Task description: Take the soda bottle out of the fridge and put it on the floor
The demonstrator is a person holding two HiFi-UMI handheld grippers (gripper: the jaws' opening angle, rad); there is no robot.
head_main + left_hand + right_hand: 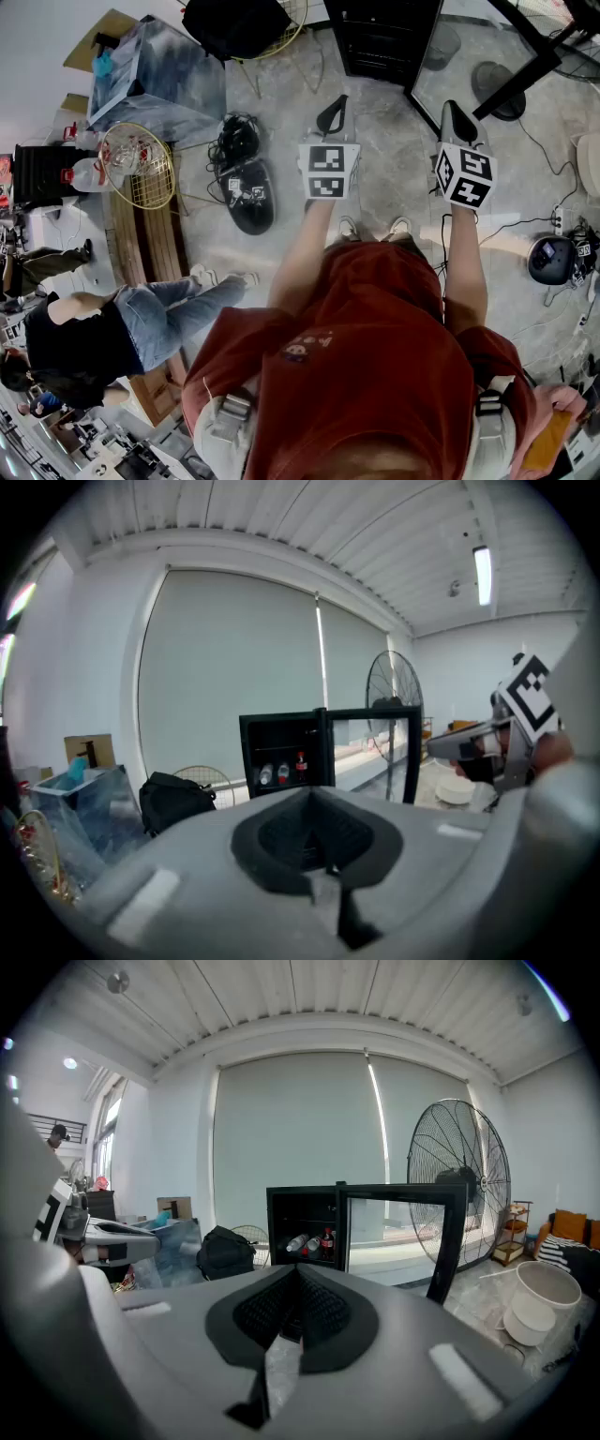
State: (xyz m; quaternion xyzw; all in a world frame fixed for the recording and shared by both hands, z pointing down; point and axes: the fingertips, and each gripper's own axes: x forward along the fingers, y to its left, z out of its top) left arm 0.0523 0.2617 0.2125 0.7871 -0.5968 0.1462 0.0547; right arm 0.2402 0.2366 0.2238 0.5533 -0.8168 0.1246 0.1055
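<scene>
**Red-labelled soda bottle (327, 1242) standing in the open black fridge (281, 1206)**
Left tongs (312, 794) and right tongs (298, 1274) clenched, empty; advisable: part one, grip bottle mid-body.

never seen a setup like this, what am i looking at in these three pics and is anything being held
A person holds a hand-held grasping tool in each hand; there is no robot arm. The top picture comes from a camera on their head, looking down: the left tool and right tool stick out over the floor. The other two pictures come from cameras riding on each tool, looking along its jaws. Both show a small black fridge with its door open and a soda bottle inside. Both tools are shut and hold nothing.
</scene>
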